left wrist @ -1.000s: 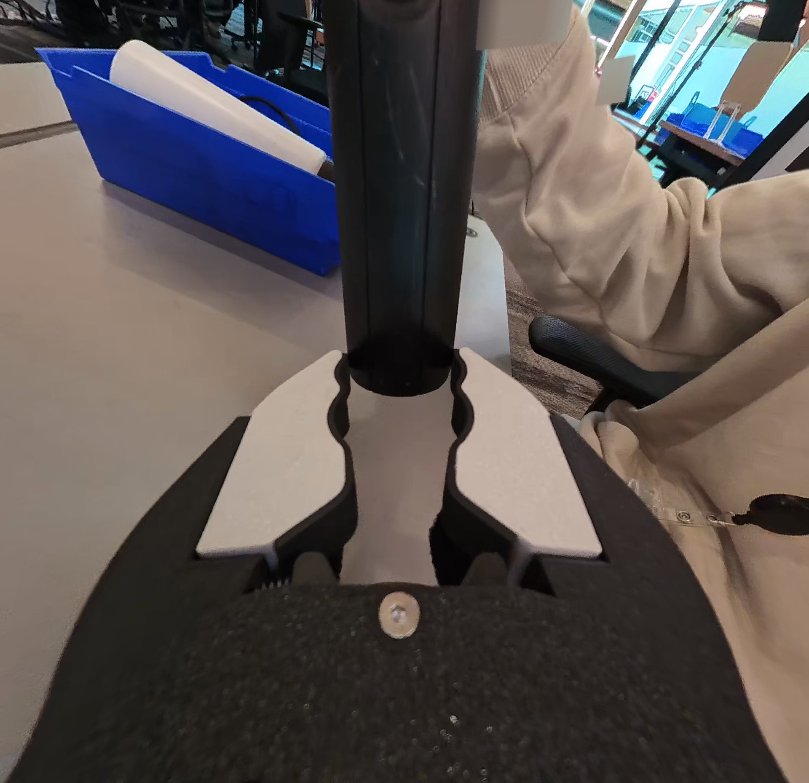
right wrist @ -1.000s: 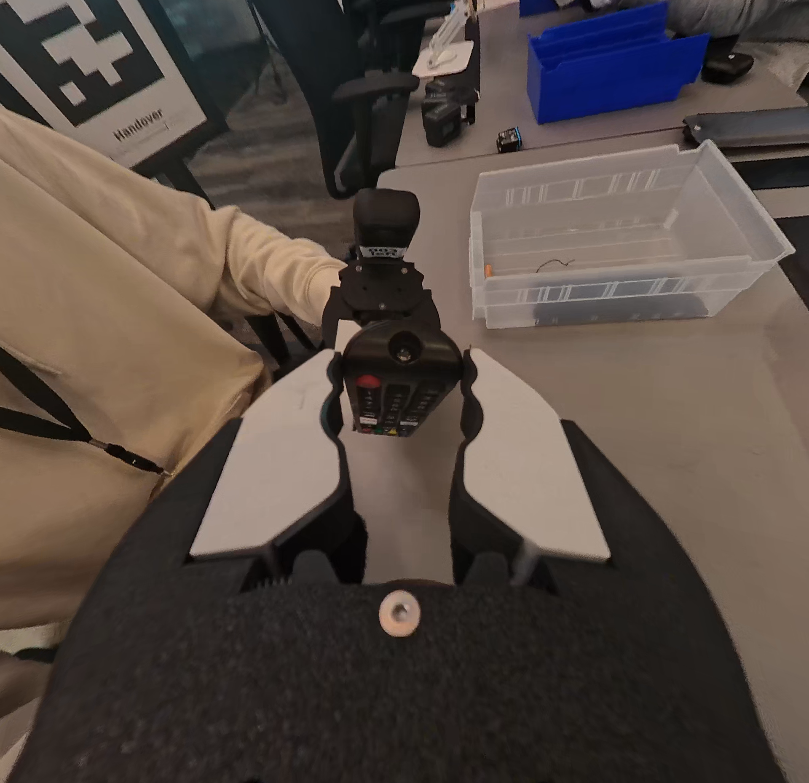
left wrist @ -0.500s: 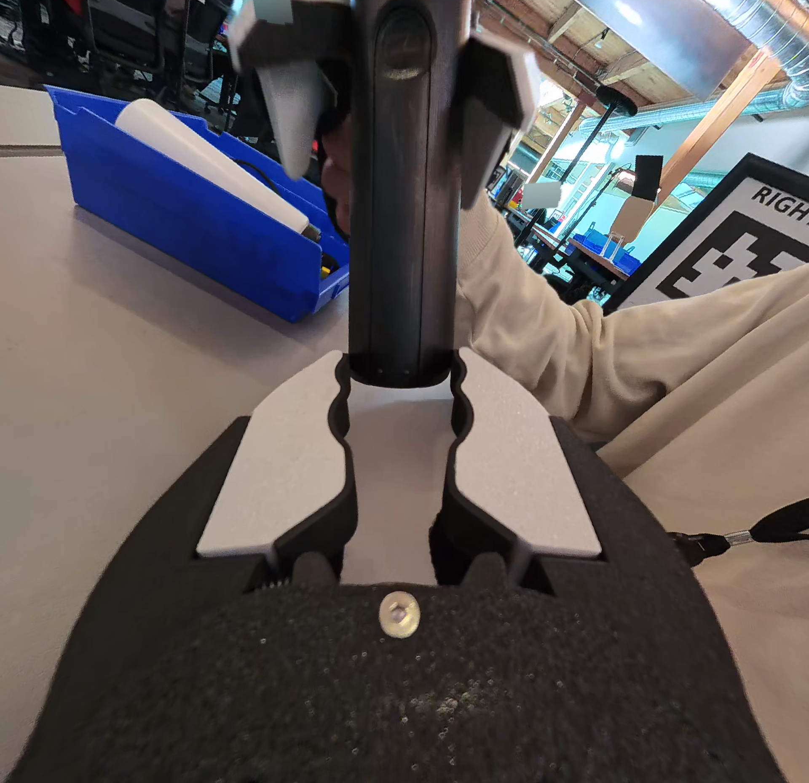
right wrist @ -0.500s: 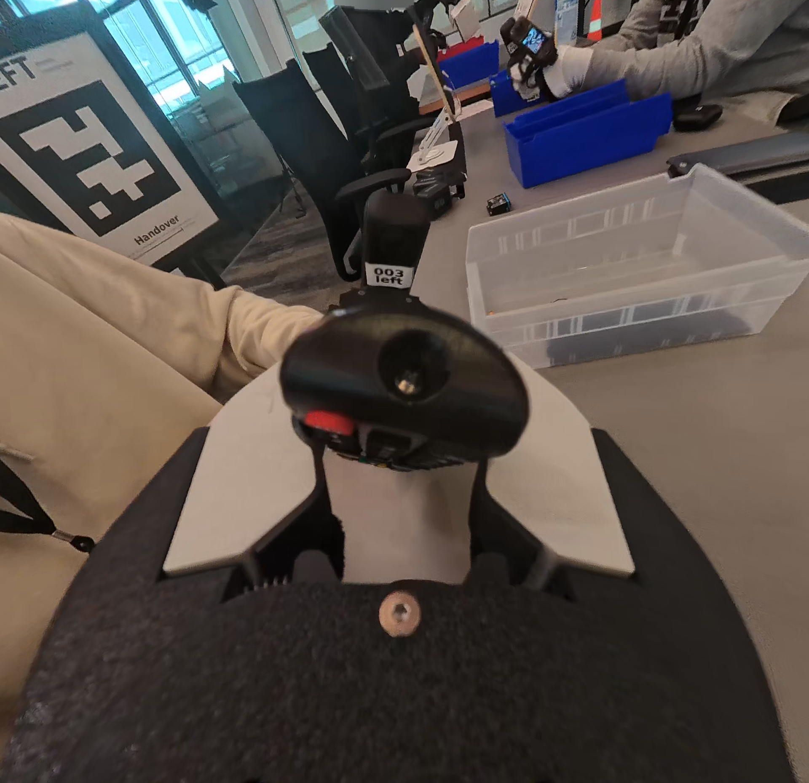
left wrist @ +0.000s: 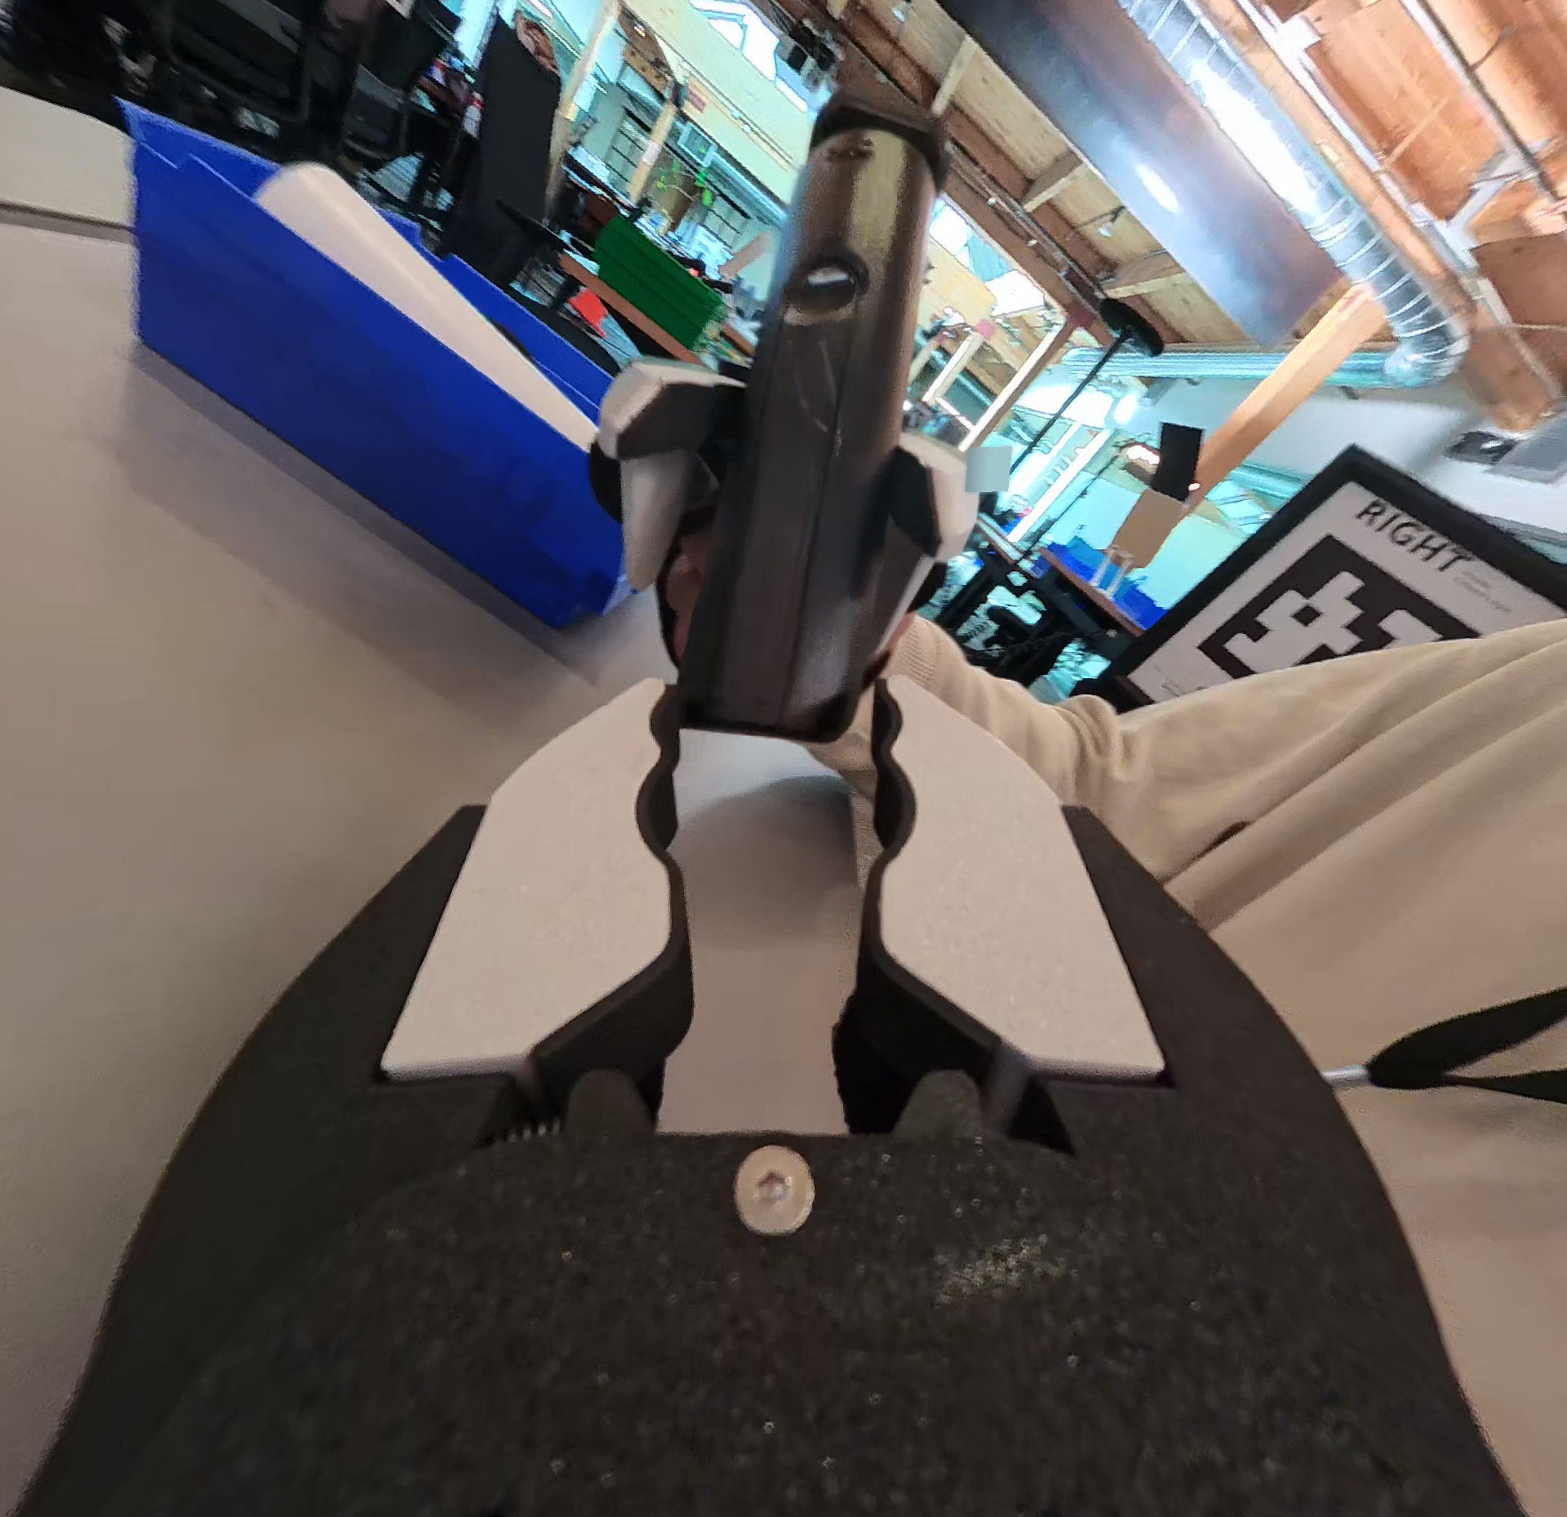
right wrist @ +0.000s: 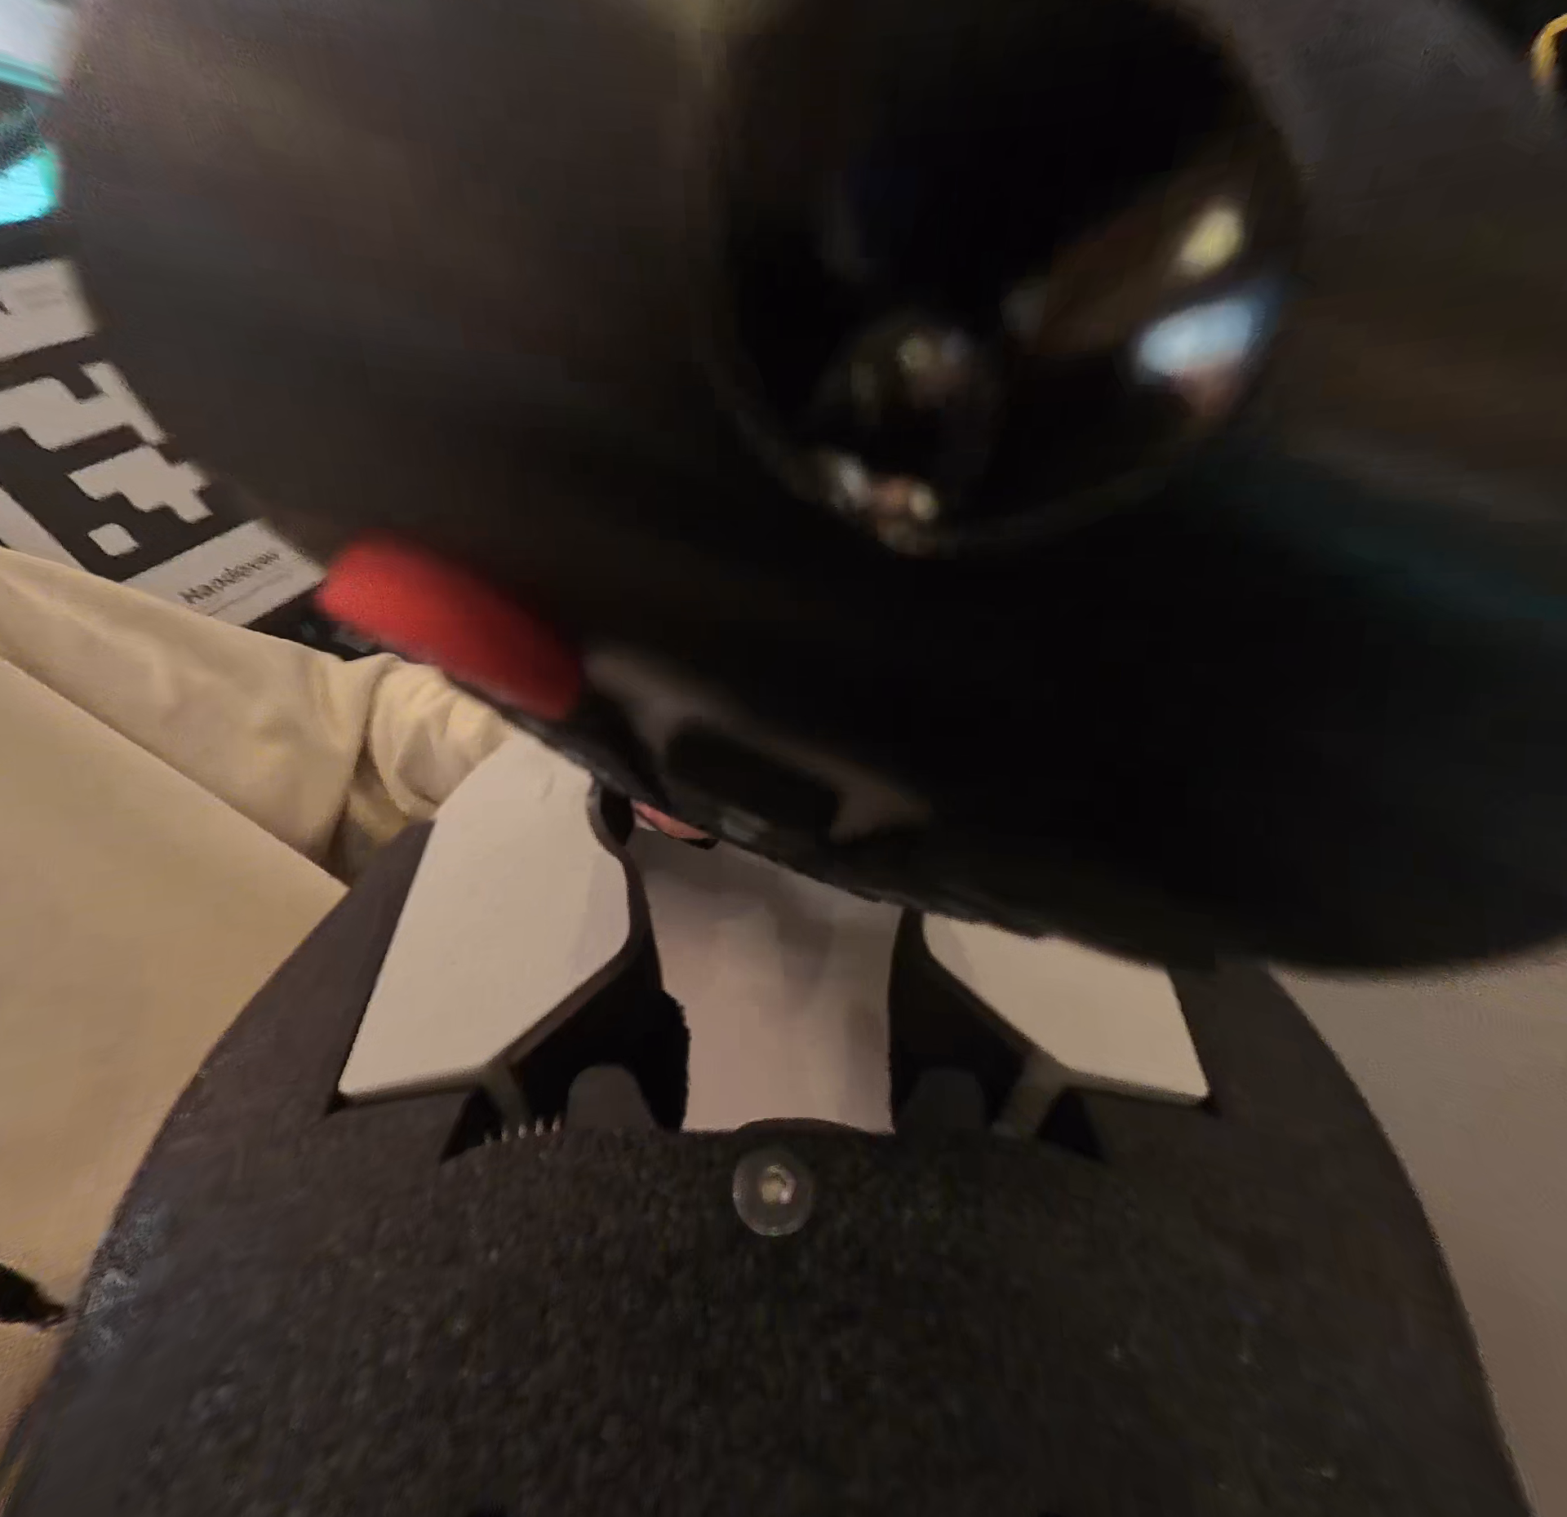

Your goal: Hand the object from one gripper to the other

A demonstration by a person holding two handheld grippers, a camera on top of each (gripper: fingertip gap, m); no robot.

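The left gripper (left wrist: 767, 705) clamps the remote's (left wrist: 814, 476) near end. The right gripper (left wrist: 784, 501) straddles the remote mid-body; closure unclear. Beside the remote sits a blue bin (left wrist: 356, 391). The remote looks light, stiff, slick; grip its flat sides.

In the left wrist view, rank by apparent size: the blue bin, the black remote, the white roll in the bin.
1. Blue bin, largest.
2. Black remote, though it sits nearest the camera, so its size is inflated.
3. White roll, smallest; partly hidden by the bin wall.
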